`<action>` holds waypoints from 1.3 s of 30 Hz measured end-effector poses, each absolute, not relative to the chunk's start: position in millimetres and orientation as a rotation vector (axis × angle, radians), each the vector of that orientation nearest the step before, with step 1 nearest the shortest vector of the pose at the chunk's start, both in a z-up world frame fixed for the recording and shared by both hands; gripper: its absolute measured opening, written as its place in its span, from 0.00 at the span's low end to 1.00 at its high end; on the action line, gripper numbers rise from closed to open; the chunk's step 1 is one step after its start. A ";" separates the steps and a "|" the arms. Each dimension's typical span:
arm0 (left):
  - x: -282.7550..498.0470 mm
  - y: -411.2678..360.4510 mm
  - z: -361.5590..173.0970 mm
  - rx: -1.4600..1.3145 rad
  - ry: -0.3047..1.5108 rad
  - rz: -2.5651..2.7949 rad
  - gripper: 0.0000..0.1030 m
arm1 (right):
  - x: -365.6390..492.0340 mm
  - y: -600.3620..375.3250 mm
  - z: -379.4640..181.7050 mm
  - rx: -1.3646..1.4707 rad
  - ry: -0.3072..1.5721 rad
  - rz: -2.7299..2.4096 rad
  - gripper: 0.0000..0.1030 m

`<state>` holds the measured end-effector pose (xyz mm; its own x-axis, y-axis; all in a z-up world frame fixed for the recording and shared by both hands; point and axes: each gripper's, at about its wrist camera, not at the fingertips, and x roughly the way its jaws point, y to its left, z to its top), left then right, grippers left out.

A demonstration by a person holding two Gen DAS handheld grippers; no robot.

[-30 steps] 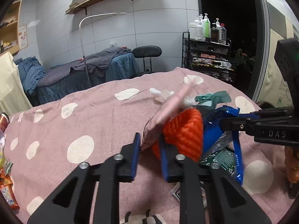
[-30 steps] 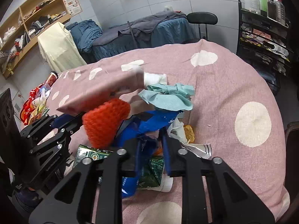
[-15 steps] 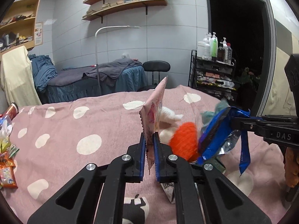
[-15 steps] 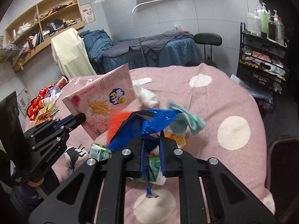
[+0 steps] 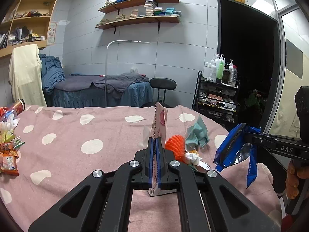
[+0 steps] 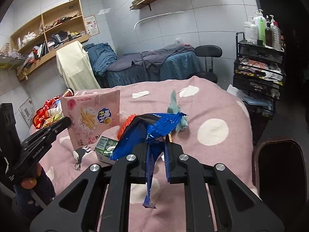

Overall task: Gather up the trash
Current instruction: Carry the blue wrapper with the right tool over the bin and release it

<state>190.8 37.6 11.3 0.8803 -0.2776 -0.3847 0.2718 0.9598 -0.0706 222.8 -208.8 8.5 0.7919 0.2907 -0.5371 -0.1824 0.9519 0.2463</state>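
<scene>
Left wrist view: left claw (image 5: 154, 150) clamped tight on pink snack bag (image 5: 160, 123), bag edge-on and upright, lifted clear of the pink spotted bed (image 5: 58, 154). Right claw (image 6: 157, 145) pinched on blue wrapper (image 6: 154, 127), tail dangling below the jaws. Rest of trash, i.e. orange net (image 5: 176, 145), teal rag (image 5: 197, 135), green carton (image 6: 105, 147), lies betw. both claws nr the bed's right edge, ahead and below. Both claws full, so neither can take more w/o unloading first, prob.
</scene>
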 end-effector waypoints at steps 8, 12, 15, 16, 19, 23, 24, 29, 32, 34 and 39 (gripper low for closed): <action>171.9 17.2 25.3 -0.032 0.361 -0.331 0.04 | 196.6 -238.9 10.3 0.218 0.591 0.223 0.13; 161.3 -0.3 34.7 -0.026 0.334 -0.372 0.04 | 184.8 -260.1 9.8 0.239 0.583 0.188 0.13; 155.4 -15.9 39.6 -0.027 0.320 -0.408 0.04 | 175.1 -277.1 8.9 0.255 0.574 0.157 0.13; 153.6 -21.6 40.3 -0.028 0.318 -0.421 0.04 | 171.7 -283.9 8.5 0.261 0.571 0.142 0.13; 149.9 -38.9 41.0 -0.032 0.313 -0.464 0.04 | 162.5 -301.8 7.0 0.270 0.566 0.101 0.13; 146.1 -64.2 40.3 -0.034 0.315 -0.526 0.04 | 151.1 -328.7 5.0 0.275 0.562 0.028 0.13; 145.4 -70.8 40.2 -0.035 0.316 -0.543 0.04 | 147.6 -338.5 4.0 0.277 0.562 0.002 0.13; 142.1 -106.2 38.9 -0.027 0.321 -0.623 0.04 | 136.0 -372.7 -0.4 0.260 0.571 -0.114 0.13; 141.2 -126.4 35.4 -0.014 0.328 -0.661 0.04 | 132.7 -391.3 -10.4 0.248 0.598 -0.189 0.13; 141.9 -139.0 32.3 -0.005 0.338 -0.680 0.04 | 131.4 -405.5 -22.0 0.254 0.634 -0.238 0.13; 144.9 -166.6 21.8 -0.002 0.380 -0.725 0.04 | 130.6 -430.3 -51.0 0.263 0.704 -0.294 0.13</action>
